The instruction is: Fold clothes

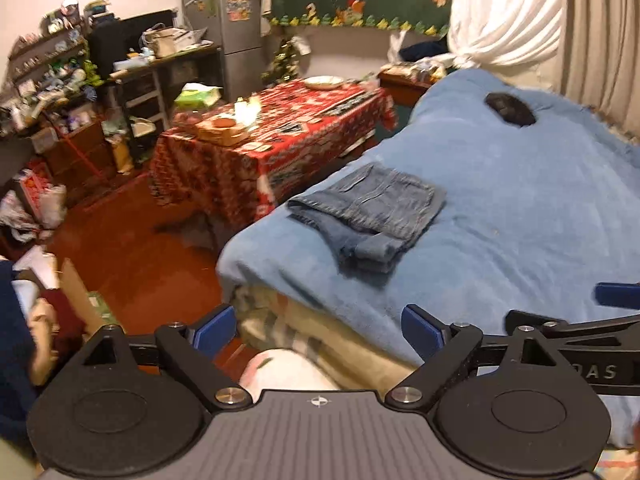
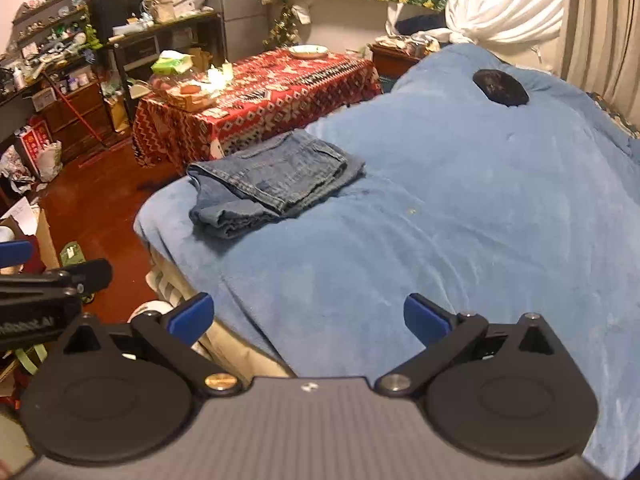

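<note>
A folded pair of blue jeans (image 1: pixel 370 212) lies on the blue blanket (image 1: pixel 520 208) near the bed's left edge; in the right wrist view the jeans (image 2: pixel 272 184) sit left of centre. My left gripper (image 1: pixel 320 332) hangs open over the bed's near corner, well short of the jeans, with nothing between its blue pads. My right gripper (image 2: pixel 308 320) is open too, above bare blanket (image 2: pixel 460 208), holding nothing. Each gripper's edge shows in the other's view, the right one (image 1: pixel 580 328) at the far right and the left one (image 2: pixel 44 288) at the far left.
A dark round object (image 1: pixel 510 108) rests near the bed's head. A table with a red patterned cloth (image 1: pixel 276 136) stands left of the bed, across red floor (image 1: pixel 132 264). Cluttered shelves (image 1: pixel 52 80) and a grey fridge (image 1: pixel 224 20) line the back; curtains (image 1: pixel 508 8) hang right.
</note>
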### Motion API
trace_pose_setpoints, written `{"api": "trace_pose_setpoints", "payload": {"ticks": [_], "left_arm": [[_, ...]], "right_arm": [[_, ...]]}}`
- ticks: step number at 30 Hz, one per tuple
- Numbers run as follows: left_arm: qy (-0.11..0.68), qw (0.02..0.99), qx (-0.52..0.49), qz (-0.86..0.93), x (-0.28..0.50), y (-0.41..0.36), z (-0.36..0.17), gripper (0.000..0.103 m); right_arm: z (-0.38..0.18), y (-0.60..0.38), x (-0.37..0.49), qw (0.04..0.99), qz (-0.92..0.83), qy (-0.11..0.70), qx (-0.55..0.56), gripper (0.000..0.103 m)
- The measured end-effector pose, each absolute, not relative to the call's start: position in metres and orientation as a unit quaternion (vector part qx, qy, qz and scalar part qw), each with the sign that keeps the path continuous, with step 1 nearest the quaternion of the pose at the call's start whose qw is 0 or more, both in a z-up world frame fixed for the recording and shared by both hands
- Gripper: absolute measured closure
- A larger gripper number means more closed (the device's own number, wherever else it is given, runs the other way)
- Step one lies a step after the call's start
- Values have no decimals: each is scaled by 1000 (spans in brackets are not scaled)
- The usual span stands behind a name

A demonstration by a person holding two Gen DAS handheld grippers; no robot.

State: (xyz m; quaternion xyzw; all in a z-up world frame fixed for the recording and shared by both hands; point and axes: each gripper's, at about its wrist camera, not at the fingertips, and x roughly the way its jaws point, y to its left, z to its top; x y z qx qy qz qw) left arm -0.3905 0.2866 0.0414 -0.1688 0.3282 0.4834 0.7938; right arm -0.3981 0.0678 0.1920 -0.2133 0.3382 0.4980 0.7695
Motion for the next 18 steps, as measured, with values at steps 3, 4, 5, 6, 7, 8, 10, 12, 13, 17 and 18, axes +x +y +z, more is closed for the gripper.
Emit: {"api": "trace_pose_setpoints", "payload": {"ticks": [3,4,5,6,7,8,10,12,13,17,18], "left_arm": [[342,781,-173,493,-388,286,38,12],[343,780,-183,491,-389,288,37,12],[344,779,-191,489,-390,288,36,12],[343,777,-201,488,-391,288,36,12],[343,776,-204,488,-391,288,36,12],[342,776,-205,488,-391,288,37,12],[339,776,-201,492,-392,286,39,12],[338,776,-195,495,-392,284,42,12],[337,776,-194,496,-392,283,43,12],[334,778,-194,496,-390,284,45,12],[334,778,-192,496,-390,285,46,12]], "right_arm": [[191,69,-398,770,494,345,-211,1],[190,69,-398,770,492,348,-210,1],[190,69,-398,770,491,350,-209,1],[190,69,-398,770,490,353,-207,1],[189,70,-398,769,490,354,-206,1],[189,70,-398,769,490,355,-206,1],[189,71,-398,770,488,356,-204,1],[190,70,-399,772,488,353,-203,1],[191,70,-399,774,487,351,-203,1],[195,70,-401,779,484,344,-203,1],[195,70,-401,779,485,344,-202,1]]}}
